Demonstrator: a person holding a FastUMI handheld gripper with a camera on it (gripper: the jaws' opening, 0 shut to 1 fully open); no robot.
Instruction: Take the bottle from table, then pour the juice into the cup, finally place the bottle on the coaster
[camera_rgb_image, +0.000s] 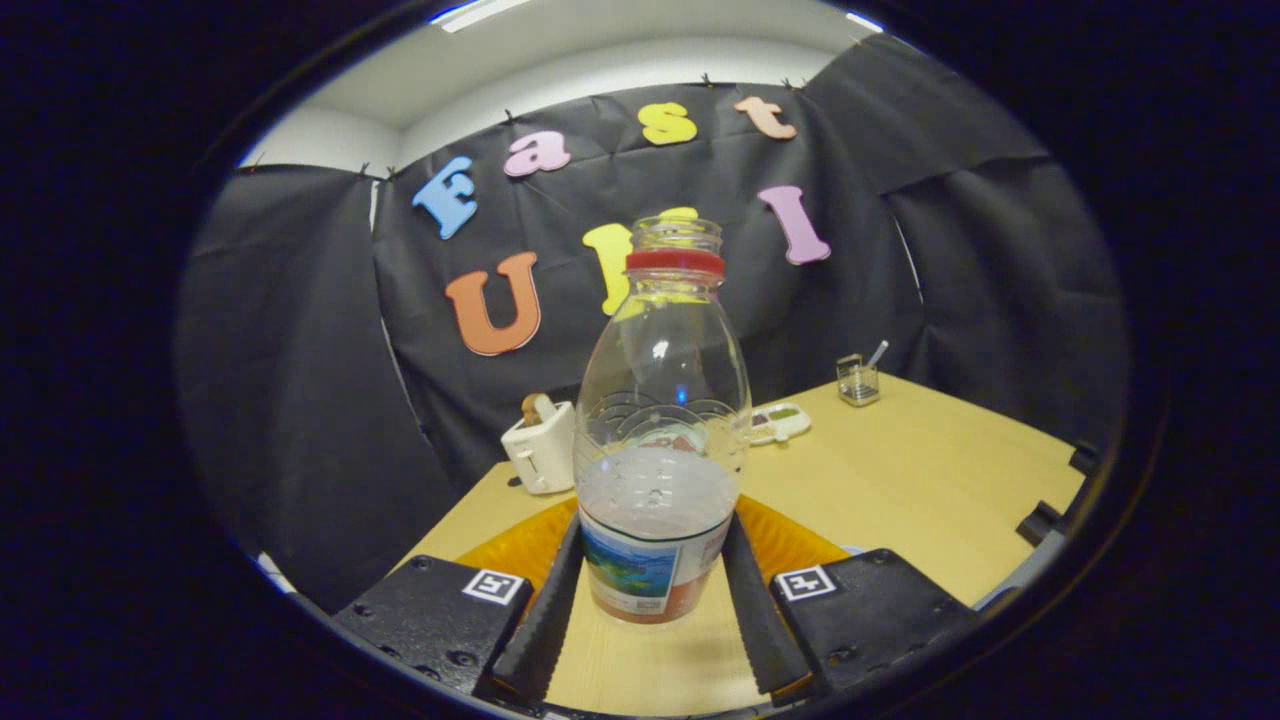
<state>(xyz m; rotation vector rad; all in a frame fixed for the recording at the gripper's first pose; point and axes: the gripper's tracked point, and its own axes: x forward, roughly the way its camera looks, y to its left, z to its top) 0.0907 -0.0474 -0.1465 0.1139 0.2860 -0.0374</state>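
Wooden table (930, 480) in front of you, black cloth wall behind. Your gripper (655, 590) has the bottle (660, 440) upright between its fingers, both pressed on the labelled lower body. Cap is off, red ring at the neck, pale liquid low inside. An orange coaster (800, 540) lies just behind the bottle's base. Beyond it: white toaster (540, 450), small tray (780, 422), glass holder (858, 380) well apart.

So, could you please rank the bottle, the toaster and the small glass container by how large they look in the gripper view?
1. Bottle, held between the gripper fingers, nearest the camera, so enlarged.
2. Toaster, beyond it.
3. Glass container, farthest, so smallness is unsure.
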